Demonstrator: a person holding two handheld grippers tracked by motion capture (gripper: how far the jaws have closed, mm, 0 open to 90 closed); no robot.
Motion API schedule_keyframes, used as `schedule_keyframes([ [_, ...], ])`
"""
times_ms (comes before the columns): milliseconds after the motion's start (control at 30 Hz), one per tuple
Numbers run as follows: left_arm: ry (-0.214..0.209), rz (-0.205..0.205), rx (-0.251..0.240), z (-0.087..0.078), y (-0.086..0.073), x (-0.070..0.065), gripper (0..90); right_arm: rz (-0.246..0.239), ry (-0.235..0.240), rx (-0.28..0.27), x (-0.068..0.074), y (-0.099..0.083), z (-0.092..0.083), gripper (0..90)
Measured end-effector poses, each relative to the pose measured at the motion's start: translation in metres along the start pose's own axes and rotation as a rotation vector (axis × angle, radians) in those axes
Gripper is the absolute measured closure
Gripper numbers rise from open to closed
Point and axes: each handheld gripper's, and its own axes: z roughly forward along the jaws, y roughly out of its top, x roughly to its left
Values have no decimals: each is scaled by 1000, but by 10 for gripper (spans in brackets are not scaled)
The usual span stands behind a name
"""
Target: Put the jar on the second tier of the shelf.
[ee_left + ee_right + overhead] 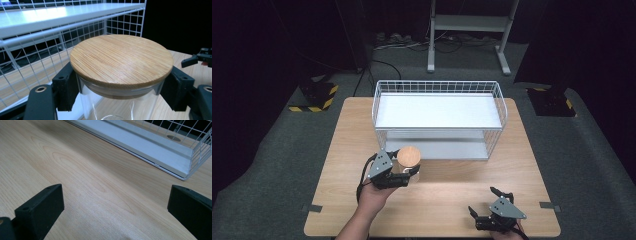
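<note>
Progress at mid-task: left gripper (408, 174) is pinching the glass jar (408, 162) just below its wooden lid (121, 59), in front of the wire rack (438, 114); shelving is remaining. Right gripper (486, 204) is resting spread, well apart from the rack.

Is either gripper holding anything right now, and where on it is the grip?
The left gripper is shut on the glass jar, its jaws clamping the glass wall just under the bamboo lid. The right gripper stands open and holds nothing.
</note>
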Motion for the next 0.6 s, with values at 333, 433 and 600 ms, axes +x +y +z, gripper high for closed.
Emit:
schedule_keyframes([
  [333, 13, 3, -23, -6, 15, 3, 264, 0, 0, 0, 0, 0, 0, 1],
  [433, 16, 4, -29, -7, 20, 4, 264, 0, 0, 0, 0, 0, 0, 1],
  [600, 22, 11, -38, -9, 25, 6, 264, 1, 1, 0, 0, 0, 0, 1],
])
